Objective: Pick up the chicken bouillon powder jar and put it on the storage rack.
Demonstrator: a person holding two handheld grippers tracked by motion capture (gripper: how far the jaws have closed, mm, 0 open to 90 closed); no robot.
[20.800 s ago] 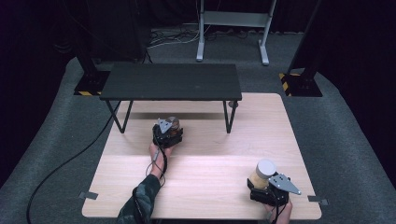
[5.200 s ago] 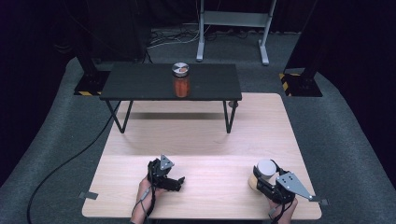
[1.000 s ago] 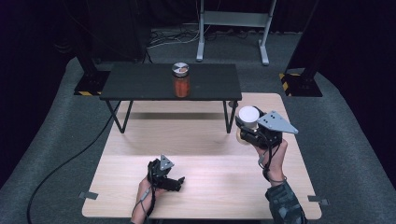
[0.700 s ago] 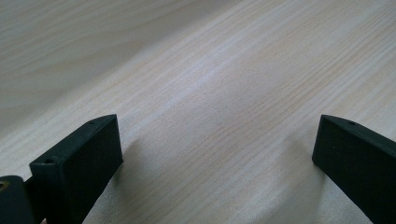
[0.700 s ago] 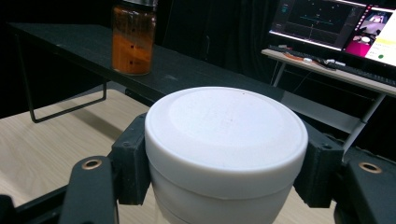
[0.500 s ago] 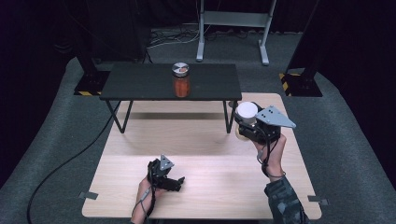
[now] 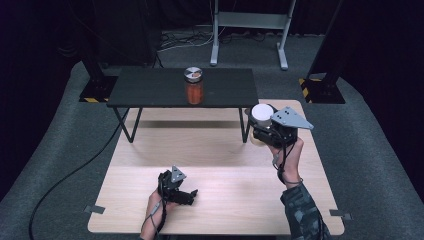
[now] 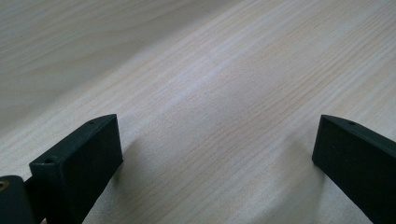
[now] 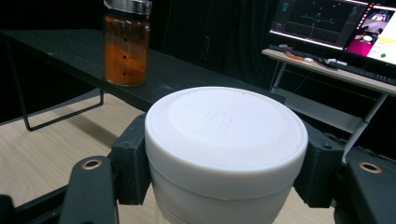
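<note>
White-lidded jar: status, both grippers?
Right gripper shut on white-lidded jar, near black shelf. Left gripper open on table. Orange jar on shelf.

Light wooden tabletop [image 7: 215, 150] evenly lit from above, surroundings near black. Soft shadow under the black low bench [image 7: 150, 87]. White plastic lidded jar [image 9: 224, 140] close-up, slightly soft; high view grainy.

The right gripper [image 7: 261, 131], clamped on the white jar [image 7: 261, 116], is now up at the right end of the black shelf [image 7: 150, 89], far from the table's [image 7: 225, 165] near right corner where it was earlier. The orange jar [image 7: 193, 85] now stands on this shelf, and the left gripper [image 7: 187, 196] is back near the front edge.
</note>
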